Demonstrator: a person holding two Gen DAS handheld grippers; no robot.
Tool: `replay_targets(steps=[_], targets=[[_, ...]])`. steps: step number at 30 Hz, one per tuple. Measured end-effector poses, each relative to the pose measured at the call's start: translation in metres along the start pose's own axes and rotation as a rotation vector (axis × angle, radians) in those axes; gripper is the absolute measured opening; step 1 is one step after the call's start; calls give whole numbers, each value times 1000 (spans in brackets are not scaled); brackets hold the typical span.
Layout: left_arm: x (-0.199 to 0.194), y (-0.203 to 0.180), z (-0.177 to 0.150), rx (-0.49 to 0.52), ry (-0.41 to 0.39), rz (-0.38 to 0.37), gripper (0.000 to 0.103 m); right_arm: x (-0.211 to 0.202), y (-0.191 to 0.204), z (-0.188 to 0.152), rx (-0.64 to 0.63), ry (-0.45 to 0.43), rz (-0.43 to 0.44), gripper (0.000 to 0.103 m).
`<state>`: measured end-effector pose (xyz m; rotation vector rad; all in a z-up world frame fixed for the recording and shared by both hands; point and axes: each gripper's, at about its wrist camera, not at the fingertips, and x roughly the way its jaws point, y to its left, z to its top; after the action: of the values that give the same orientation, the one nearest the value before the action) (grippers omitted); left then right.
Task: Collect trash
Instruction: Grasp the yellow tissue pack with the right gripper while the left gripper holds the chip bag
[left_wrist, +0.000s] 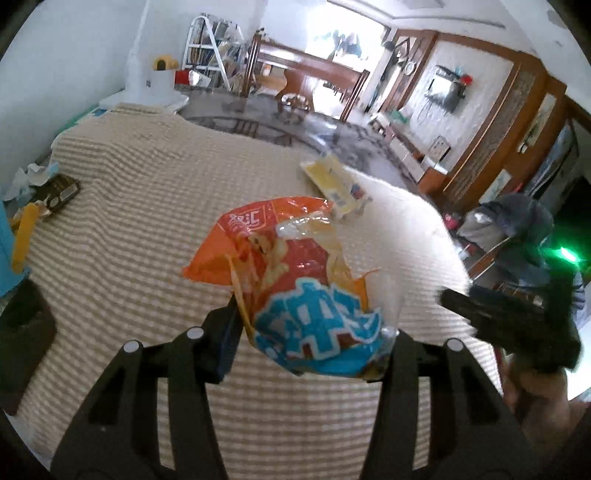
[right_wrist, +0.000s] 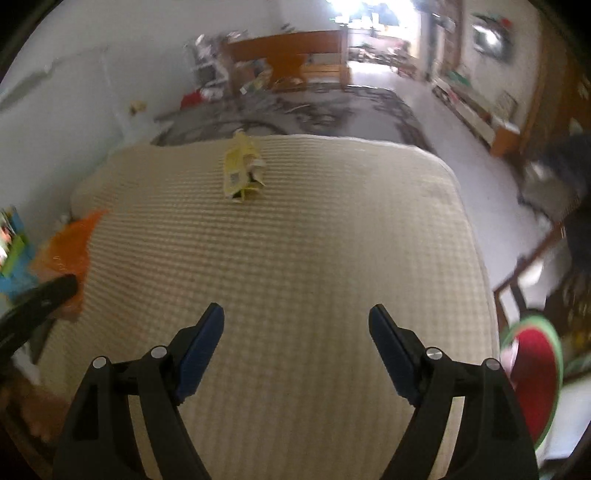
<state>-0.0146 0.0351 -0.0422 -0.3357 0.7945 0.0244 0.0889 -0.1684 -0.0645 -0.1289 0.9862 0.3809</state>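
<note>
An orange and blue snack bag (left_wrist: 291, 273) hangs crumpled just above the beige checked cloth (left_wrist: 147, 184), and my left gripper (left_wrist: 314, 325) is shut on its lower end. A yellow wrapper (left_wrist: 334, 182) lies beyond it near the cloth's far edge. In the right wrist view my right gripper (right_wrist: 295, 317) stands open over the cloth (right_wrist: 295, 240) with nothing between its blue pads. The yellow wrapper (right_wrist: 242, 171) lies ahead of it. The orange bag (right_wrist: 74, 247) shows blurred at the far left.
A black remote-like device (left_wrist: 59, 192), crumpled tissue (left_wrist: 26, 177) and a yellow item (left_wrist: 24, 236) lie at the cloth's left edge. A red and green round thing (right_wrist: 535, 369) sits low at the right. Beyond the cloth are a patterned rug (right_wrist: 332, 107) and a wooden bench (right_wrist: 288, 51).
</note>
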Motion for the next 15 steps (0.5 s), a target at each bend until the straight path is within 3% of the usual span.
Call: replay_targets(steps=[8, 15], targets=[[-3, 11, 10, -53, -33, -52, 48, 93, 44, 104, -109, 16, -178, 83], [-7, 20, 13, -96, -43, -86, 48, 152, 73, 130, -189, 96, -287, 83]])
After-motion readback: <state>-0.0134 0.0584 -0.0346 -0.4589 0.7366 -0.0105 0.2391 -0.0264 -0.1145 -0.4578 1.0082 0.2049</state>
